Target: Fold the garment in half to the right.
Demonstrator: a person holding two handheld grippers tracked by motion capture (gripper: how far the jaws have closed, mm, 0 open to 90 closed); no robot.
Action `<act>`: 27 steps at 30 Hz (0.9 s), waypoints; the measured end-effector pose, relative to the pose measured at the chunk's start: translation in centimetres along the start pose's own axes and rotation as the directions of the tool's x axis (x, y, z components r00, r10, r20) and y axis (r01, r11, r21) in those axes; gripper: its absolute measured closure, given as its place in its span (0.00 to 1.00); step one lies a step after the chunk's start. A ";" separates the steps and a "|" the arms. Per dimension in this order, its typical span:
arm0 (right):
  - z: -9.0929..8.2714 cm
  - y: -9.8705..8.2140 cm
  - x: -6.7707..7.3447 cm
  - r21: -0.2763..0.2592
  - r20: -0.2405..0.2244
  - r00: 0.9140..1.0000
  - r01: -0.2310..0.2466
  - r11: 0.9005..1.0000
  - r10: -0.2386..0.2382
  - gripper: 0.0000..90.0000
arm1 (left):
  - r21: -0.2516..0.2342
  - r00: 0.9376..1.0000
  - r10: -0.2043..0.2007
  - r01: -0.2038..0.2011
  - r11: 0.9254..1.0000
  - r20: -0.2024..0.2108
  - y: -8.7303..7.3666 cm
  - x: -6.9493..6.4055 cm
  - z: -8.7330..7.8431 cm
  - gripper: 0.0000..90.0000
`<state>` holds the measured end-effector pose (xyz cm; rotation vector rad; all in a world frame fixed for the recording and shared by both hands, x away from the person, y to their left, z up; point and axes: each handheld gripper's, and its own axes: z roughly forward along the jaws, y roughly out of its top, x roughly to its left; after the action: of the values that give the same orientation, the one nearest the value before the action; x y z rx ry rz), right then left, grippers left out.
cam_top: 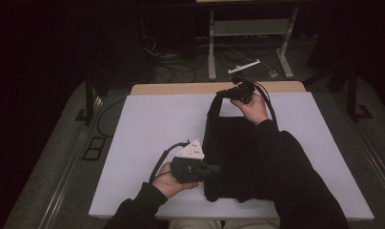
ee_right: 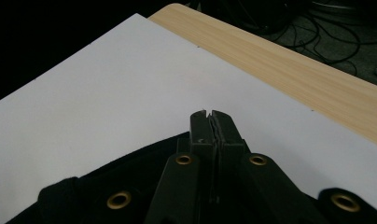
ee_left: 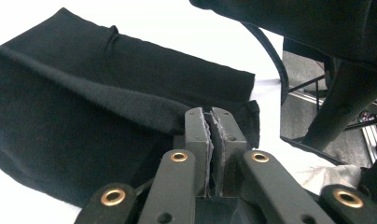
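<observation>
A black cloth (cam_top: 228, 143) lies on the white board (cam_top: 152, 124), and a person's right sleeve (cam_top: 286, 176) crosses over it. My left gripper (cam_top: 213, 168) is at the cloth's near left edge. In the left gripper view its jaws (ee_left: 211, 116) are shut, with a fold of the black cloth (ee_left: 84, 93) pinched between the pads. My right gripper (cam_top: 225, 93) is at the far end of the board and holds the cloth's far left corner lifted. In the right gripper view its jaws (ee_right: 208, 116) are pressed together, with the black cloth (ee_right: 126, 175) bunched under them.
The white board covers a wooden table whose far edge (cam_top: 190, 88) shows as a strip. Beyond it, cables (cam_top: 176, 71) and a white metal stand (cam_top: 248, 28) are on the dark floor. Bare board lies to the left (ee_right: 107, 84) and right (cam_top: 324, 133) of the cloth.
</observation>
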<state>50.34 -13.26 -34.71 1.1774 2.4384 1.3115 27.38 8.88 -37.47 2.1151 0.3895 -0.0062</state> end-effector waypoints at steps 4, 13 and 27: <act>-0.5 -0.4 -0.6 -0.004 0.011 1.000 -0.007 1.000 0.007 0.97 | 0.001 1.000 -0.001 0.001 1.000 0.013 0.3 -0.2 0.6 0.94; -1.8 -1.2 -2.0 -0.013 0.036 0.999 -0.034 0.999 0.034 0.97 | 0.009 0.999 0.015 -0.015 1.000 0.043 1.0 -0.6 1.8 0.94; -2.8 -2.4 -3.2 -0.013 0.059 0.997 -0.054 0.998 0.055 0.97 | 0.012 0.996 0.035 -0.037 0.999 0.079 2.0 -1.2 3.6 0.94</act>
<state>49.91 -18.05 -35.53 1.2704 2.3705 1.2832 27.34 4.58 -37.63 2.1278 0.3052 -0.0713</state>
